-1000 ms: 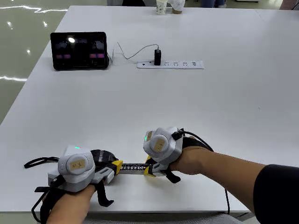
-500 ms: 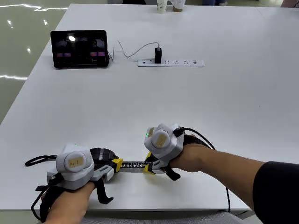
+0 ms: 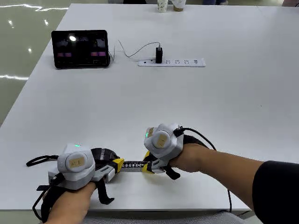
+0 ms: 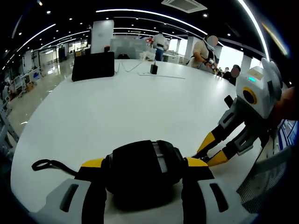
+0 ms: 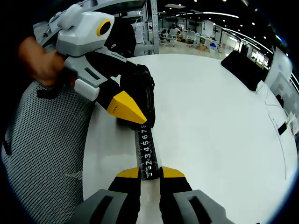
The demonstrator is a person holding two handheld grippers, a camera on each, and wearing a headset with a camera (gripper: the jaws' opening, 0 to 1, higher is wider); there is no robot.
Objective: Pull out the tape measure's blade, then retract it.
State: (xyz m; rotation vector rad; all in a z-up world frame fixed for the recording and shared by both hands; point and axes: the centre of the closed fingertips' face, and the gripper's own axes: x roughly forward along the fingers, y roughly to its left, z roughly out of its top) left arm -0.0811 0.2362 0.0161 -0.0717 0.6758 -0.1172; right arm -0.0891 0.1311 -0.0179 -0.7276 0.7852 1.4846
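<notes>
Lying near the front edge of a white table (image 3: 196,112), a black tape measure (image 3: 103,156) is clamped across its case by the left gripper (image 3: 113,159), whose yellow-tipped jaws are set wide enough to press on both sides of the case. In the left gripper view the case is seen between those jaws, and a black wrist strap (image 4: 49,164) is trailed from it over the table. A short length of the blade (image 5: 146,148), dark with printed numerals, is drawn out from the case mouth toward the right gripper (image 5: 150,173). Its free end is pinched between that gripper's jaws, which are brought narrow around it. The two grippers are held near each other, with the blade stretched low over the table between them. Farther back, well apart from the work, a dark tablet (image 3: 79,49) and a white power strip (image 3: 171,62) with a plugged-in charger are seen. Since little blade is exposed, the step is judged to be either the start of the pull or the end of the retraction; which one cannot be told. If more blade is to be drawn, a straight pull away from the case mouth is called for, with the case kept still and the tip kept pinched so the blade is not allowed to snap back.
</notes>
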